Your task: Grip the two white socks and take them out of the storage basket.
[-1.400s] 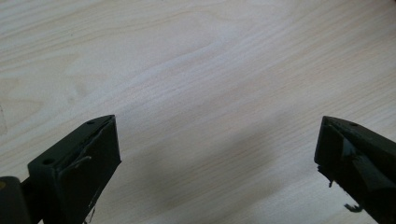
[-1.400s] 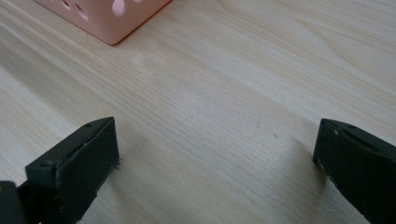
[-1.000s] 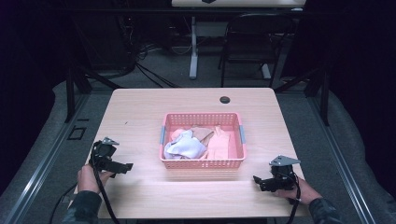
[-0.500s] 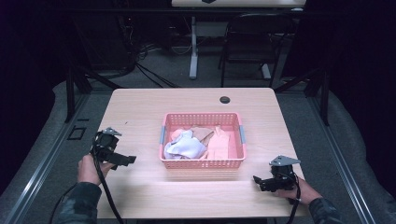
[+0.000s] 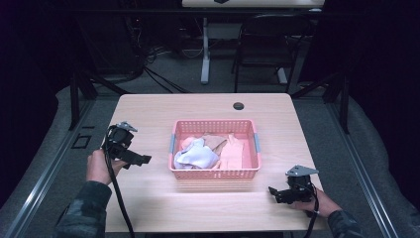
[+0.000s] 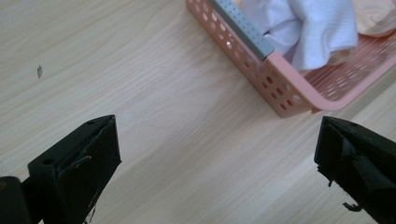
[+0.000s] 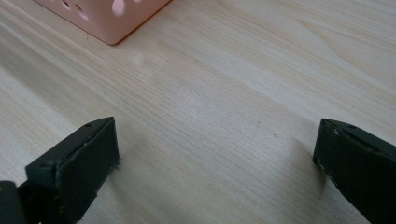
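Note:
A pink perforated basket (image 5: 215, 173) stands in the middle of the wooden table (image 5: 158, 114). Inside it lie a white cloth (image 5: 195, 154) (image 6: 317, 28) at the left and peach-coloured cloths (image 5: 233, 151) at the right. My left gripper (image 5: 143, 159) (image 6: 217, 154) is lifted above the table just left of the basket, pointing at its near left corner (image 6: 299, 100). It is open, nothing between its jaws. My right gripper (image 5: 273, 191) (image 7: 215, 158) sits low by the table's front right, open and empty, with the basket's corner (image 7: 107, 18) ahead of it.
A small black round object (image 5: 238, 105) lies near the table's far edge. Beyond the table are a chair (image 5: 267, 44), a table leg (image 5: 204, 54) and cables (image 5: 153, 74) on the dark floor. Bare tabletop lies on both sides of the basket.
My left gripper has risen and moved right toward the basket's left side. The right gripper has stayed put.

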Demonstrator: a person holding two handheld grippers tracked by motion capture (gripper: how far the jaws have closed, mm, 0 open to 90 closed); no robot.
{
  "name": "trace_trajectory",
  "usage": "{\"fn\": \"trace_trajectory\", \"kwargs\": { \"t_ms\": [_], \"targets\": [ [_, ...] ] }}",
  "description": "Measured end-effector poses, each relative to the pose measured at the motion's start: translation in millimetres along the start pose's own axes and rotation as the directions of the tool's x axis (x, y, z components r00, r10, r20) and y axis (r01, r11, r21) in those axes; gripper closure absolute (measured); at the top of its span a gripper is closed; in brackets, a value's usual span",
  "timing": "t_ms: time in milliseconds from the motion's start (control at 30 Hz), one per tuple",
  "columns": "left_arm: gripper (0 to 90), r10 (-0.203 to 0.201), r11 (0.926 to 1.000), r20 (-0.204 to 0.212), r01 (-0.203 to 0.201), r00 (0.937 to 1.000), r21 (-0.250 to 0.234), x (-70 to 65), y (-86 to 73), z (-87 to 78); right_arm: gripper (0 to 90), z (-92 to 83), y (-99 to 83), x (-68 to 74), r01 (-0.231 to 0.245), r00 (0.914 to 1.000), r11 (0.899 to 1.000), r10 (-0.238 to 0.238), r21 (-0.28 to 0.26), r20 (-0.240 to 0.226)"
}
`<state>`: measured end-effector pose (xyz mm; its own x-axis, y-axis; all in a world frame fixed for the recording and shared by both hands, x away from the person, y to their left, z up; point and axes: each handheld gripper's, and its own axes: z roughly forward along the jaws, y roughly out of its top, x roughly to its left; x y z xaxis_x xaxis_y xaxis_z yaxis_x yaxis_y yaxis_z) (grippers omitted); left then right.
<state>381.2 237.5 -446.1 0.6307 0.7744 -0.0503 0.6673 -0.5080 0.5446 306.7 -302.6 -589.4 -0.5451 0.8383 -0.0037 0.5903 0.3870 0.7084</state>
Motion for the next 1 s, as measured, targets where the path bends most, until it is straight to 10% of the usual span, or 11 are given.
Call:
{"fn": "trace_trajectory", "kwargs": {
  "t_ms": [1000],
  "targets": [
    [0.0, 0.160, 0.9857, 0.072, -0.163, 0.9845, 0.043, -55.4, 71.2, 23.9, 0.0, 0.0, 0.0, -0.1, -0.001, 1.0000, 1.000, 0.001, 0.000, -0.001]
  ]
}}
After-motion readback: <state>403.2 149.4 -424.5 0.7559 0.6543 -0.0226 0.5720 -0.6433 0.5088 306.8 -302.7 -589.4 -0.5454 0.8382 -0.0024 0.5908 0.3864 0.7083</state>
